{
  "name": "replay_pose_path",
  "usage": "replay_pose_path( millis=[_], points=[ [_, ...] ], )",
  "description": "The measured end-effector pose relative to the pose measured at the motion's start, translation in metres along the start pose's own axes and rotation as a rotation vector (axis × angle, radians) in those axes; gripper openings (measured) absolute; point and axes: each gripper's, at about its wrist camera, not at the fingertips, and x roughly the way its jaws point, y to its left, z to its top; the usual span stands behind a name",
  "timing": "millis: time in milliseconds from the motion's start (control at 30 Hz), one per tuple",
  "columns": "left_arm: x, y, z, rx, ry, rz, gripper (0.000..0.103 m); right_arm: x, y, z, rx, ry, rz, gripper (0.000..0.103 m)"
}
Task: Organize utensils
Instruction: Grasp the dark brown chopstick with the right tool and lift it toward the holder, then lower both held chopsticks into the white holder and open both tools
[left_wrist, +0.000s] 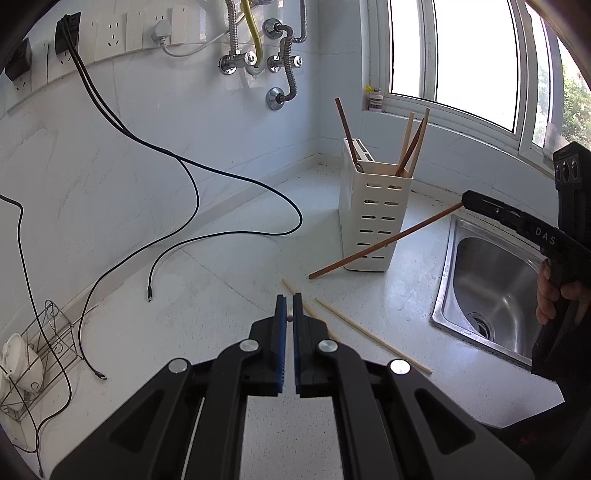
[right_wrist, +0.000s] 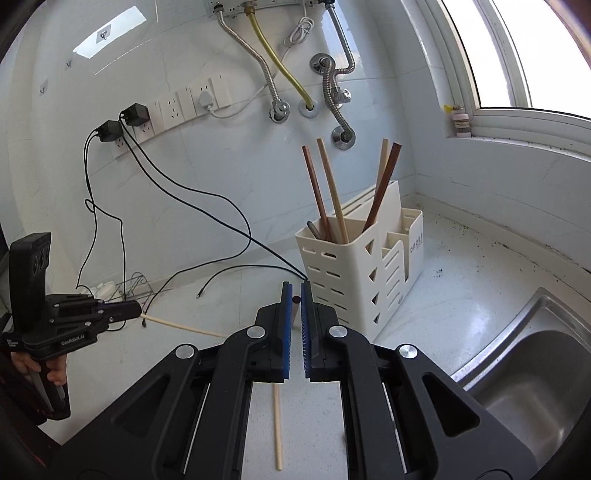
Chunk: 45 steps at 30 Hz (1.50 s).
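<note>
A cream slotted utensil holder (left_wrist: 373, 218) (right_wrist: 354, 273) stands on the white counter with several chopsticks upright in it. My left gripper (left_wrist: 290, 304) is shut on a light wooden chopstick (left_wrist: 290, 316), seen from the right wrist view (right_wrist: 184, 325) sticking out of it (right_wrist: 138, 312). My right gripper (right_wrist: 295, 291) (left_wrist: 466, 199) is shut on a dark brown chopstick (left_wrist: 384, 242), its end showing between the pads (right_wrist: 296, 299); it slants down in front of the holder. Another light chopstick (left_wrist: 373, 336) (right_wrist: 277, 424) lies on the counter.
A steel sink (left_wrist: 491, 291) (right_wrist: 535, 376) is sunk into the counter at the right. Black cables (left_wrist: 192, 192) trail from wall sockets over the counter. A wire rack with white cups (left_wrist: 26, 365) stands at the left. Pipes (left_wrist: 277, 62) and a window (left_wrist: 461, 55) are behind.
</note>
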Motion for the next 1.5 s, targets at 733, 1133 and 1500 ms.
replay_pose_path(
  millis=[733, 1133, 1500],
  points=[
    [-0.003, 0.02, 0.026, -0.056, -0.087, 0.03, 0.003, 0.033, 0.021, 0.057, -0.025, -0.117, 0.037, 0.004],
    [-0.022, 0.013, 0.058, -0.055, -0.209, -0.026, 0.003, 0.007, 0.026, 0.074, -0.043, -0.169, 0.048, 0.004],
    [-0.048, 0.007, 0.124, -0.059, -0.415, -0.126, 0.003, -0.02, 0.033, 0.14, -0.104, -0.332, 0.056, 0.004]
  ],
)
